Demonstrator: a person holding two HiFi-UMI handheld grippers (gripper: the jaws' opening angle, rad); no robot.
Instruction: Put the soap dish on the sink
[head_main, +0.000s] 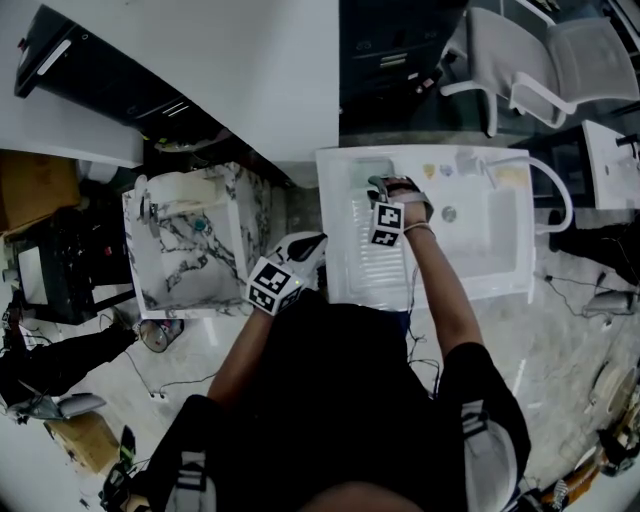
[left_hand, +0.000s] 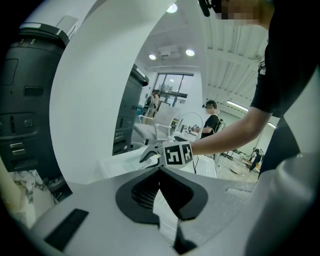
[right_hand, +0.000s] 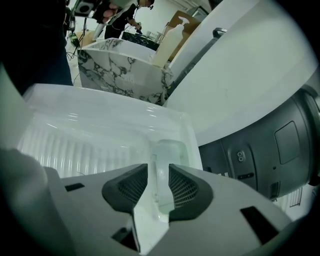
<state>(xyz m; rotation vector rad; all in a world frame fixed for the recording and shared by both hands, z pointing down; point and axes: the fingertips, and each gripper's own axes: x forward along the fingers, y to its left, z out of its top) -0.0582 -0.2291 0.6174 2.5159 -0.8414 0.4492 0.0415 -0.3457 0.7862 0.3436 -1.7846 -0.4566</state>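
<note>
The soap dish (right_hand: 167, 152) sits on the sink (head_main: 335, 230) ledge, at its eleven o'clock corner. My right hand-held gripper (right_hand: 159, 182) stands wide astride its rim, so I judge the placing done. My left hand-held gripper (left_hand: 160, 172) is closed and empty. Next, I'd lift clear without nudging it.

The person wears a black short-sleeved top (head_main: 340, 380); the pale grey left gripper (left_hand: 160, 174) and right gripper (right_hand: 159, 175) carry black-and-white marker cubes (head_main: 272, 284).
</note>
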